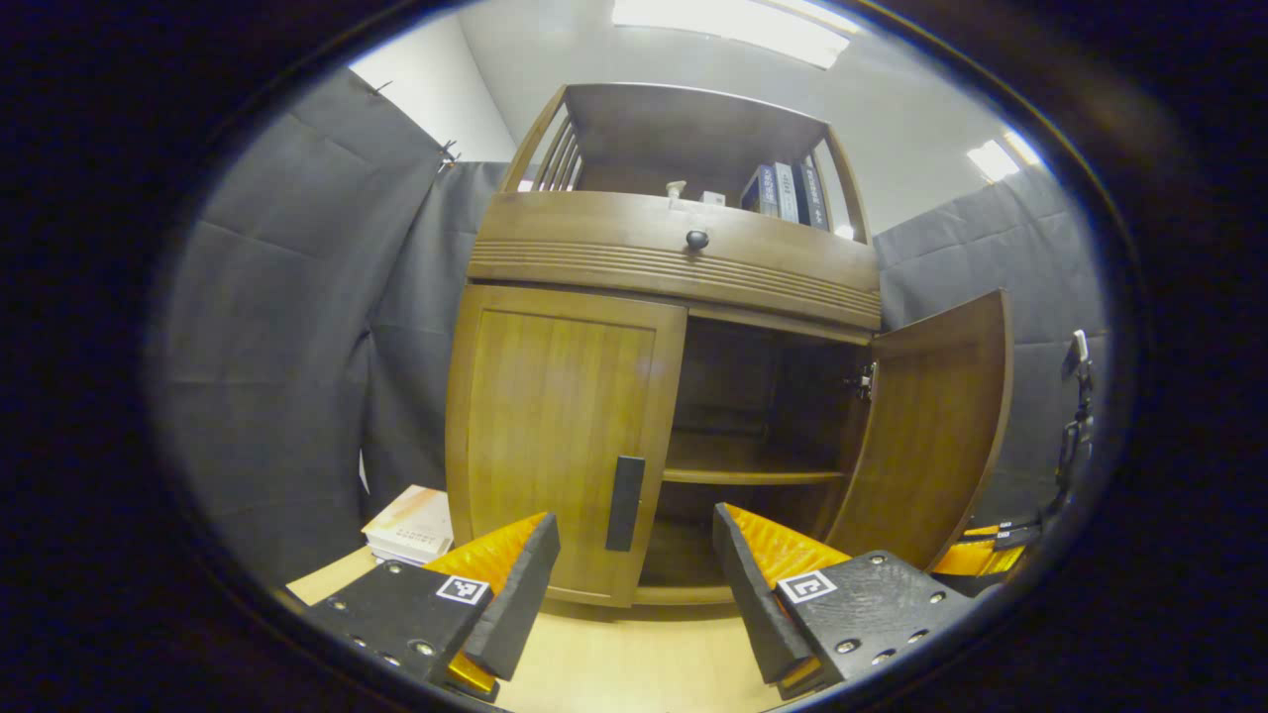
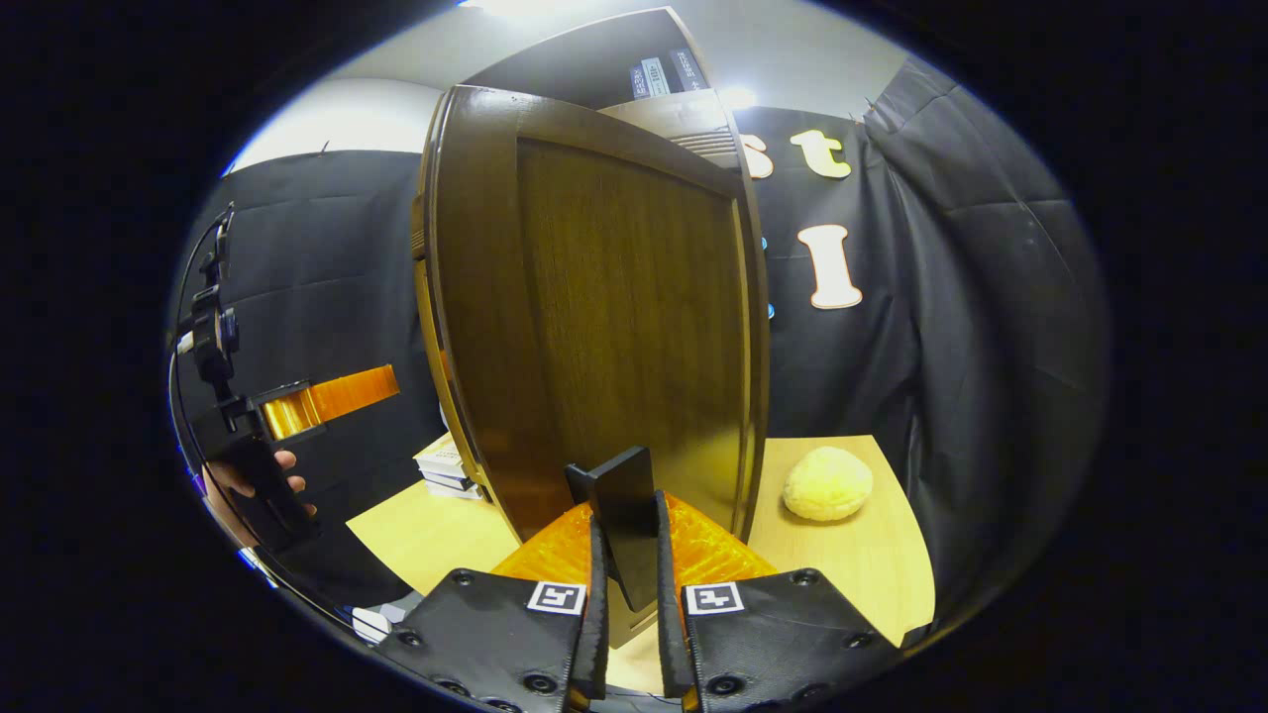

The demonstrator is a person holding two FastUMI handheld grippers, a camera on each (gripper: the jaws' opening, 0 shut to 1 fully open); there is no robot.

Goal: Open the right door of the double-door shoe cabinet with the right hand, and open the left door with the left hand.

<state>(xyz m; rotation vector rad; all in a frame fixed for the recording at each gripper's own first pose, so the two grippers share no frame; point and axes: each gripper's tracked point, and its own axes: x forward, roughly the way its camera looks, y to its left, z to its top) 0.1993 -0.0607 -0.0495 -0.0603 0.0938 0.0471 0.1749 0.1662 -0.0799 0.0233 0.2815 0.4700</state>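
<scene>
Shoe cabinet (image 1: 674, 267) stands at the far side of the booth on a pale wooden floor (image 1: 634, 663), its right door (image 1: 936, 426) swung well open and its left door (image 1: 560, 436) flush and closed. In the right gripper view, the right gripper (image 2: 626, 579) is clamped on the right door's dark handle (image 2: 624, 515), both fingers pressed against it. In the left gripper view, the left gripper (image 1: 634, 584) hangs with its fingers spread wide and nothing between them, near the left door's handle (image 1: 625, 502) but not touching it. That handle lies between the two fingertips, slightly left of centre. Stacked books (image 1: 411, 525) sit on the floor just left of the cabinet; a round yellowish object (image 2: 828, 482) rests to the right, beyond the open door. The remaining step appears to be the left door. Likely risks: closing off-centre could let the narrow handle slip free, and pulling straight back instead of following the hinge's arc could drag or tip the cabinet.
</scene>
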